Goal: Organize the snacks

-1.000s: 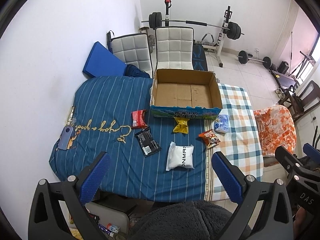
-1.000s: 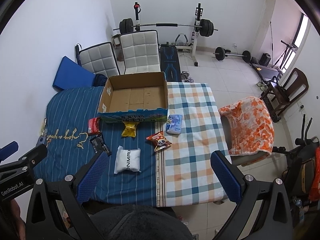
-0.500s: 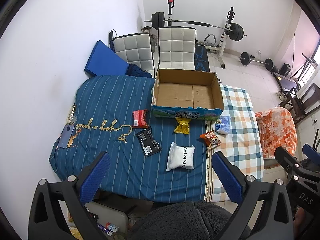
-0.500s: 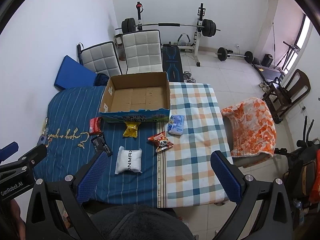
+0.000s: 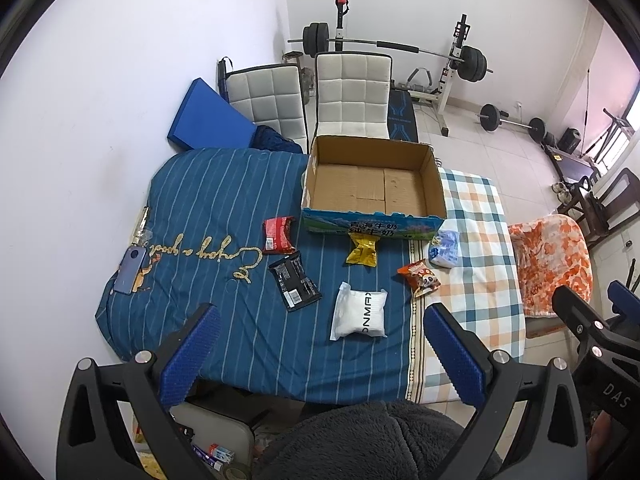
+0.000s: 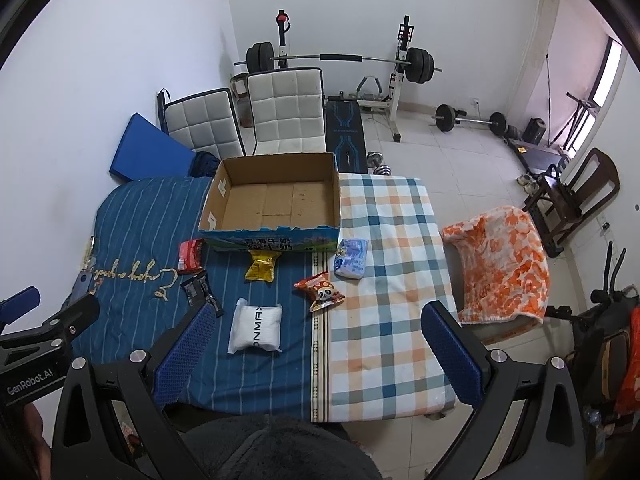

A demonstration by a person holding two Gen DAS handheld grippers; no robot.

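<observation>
An empty cardboard box [image 5: 374,190] [image 6: 276,204] stands at the back of a cloth-covered table. In front of it lie several snack packs: red [image 5: 278,234] [image 6: 190,255], black [image 5: 294,281] [image 6: 201,289], gold [image 5: 362,250] [image 6: 262,266], white [image 5: 360,316] [image 6: 256,326], orange panda [image 5: 419,278] [image 6: 320,290] and light blue [image 5: 444,243] [image 6: 352,258]. My left gripper [image 5: 320,320] and right gripper [image 6: 316,320] hover high above the table's near edge, both open and holding nothing.
A phone [image 5: 130,264] lies at the table's left edge. Two white chairs [image 5: 352,96] and a weight bench [image 6: 340,60] stand behind the table. An orange-blanketed chair [image 6: 500,264] sits to the right. A wall runs along the left.
Both grippers drifted slightly, so the scene sits a little lower in view. No snack has moved and both stay open.
</observation>
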